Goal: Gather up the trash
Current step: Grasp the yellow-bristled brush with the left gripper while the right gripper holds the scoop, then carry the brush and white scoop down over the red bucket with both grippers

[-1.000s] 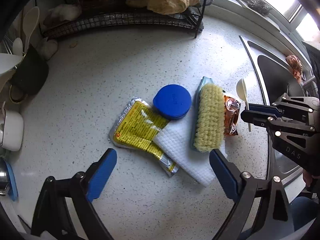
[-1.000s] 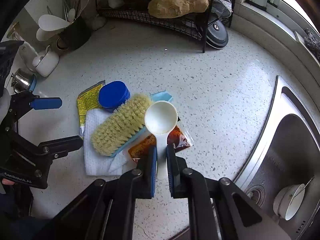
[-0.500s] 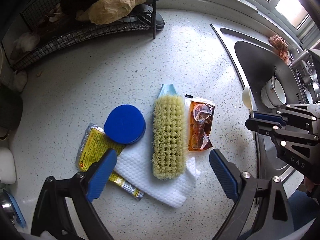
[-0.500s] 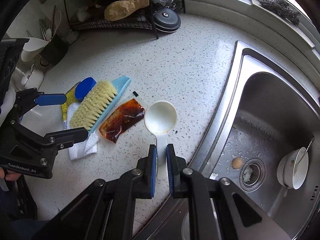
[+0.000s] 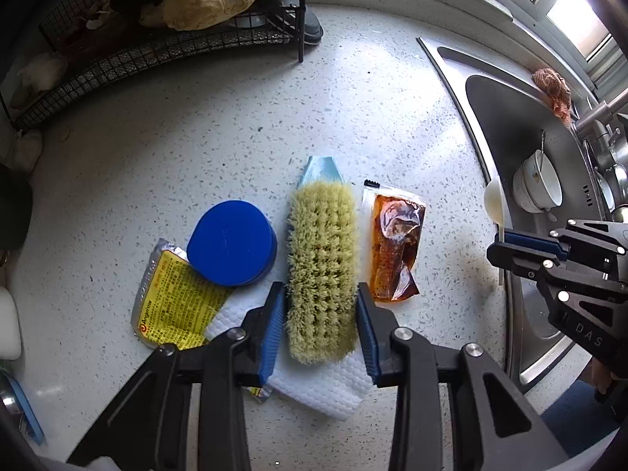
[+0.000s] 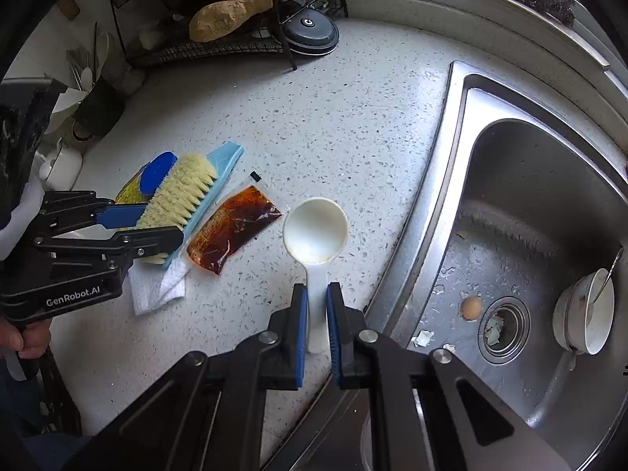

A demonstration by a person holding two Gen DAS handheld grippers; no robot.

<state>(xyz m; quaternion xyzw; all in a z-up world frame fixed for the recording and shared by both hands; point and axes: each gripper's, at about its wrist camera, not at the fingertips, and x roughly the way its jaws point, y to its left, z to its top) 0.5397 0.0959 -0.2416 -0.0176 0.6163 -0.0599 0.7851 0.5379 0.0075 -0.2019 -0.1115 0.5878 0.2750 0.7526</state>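
Your left gripper (image 5: 318, 327) points steeply down at the speckled white tabletop (image 5: 243, 125), and its blue fingers (image 5: 272, 331) have just been closing around the scrub brush (image 5: 322, 271): they now sit against its pale yellow bristles on both sides, though whether they truly press you cannot tell from here. The brush lies bristles-up on a light blue back, resting partly on a white paper towel (image 5: 325, 386). Just beside it on its right lies the sauce packet (image 5: 394, 249), a clear, crinkled sachet filled with dark reddish-brown sauce, flat on the tabletop with a torn black strip at its top corner. On the brush's other side a round blue lid (image 5: 231, 242) overlaps a silver-and-yellow printed wrapper (image 5: 176, 300), whose lower end slips under the towel. Your right gripper (image 6: 314, 306) has its fingers pinched on the handle of a white plastic spoon (image 6: 316, 231), whose bowl hangs above the tabletop near the steel sink (image 6: 451, 125). In the sink sit a white bowl (image 6: 585, 314) and scraps around the drain.
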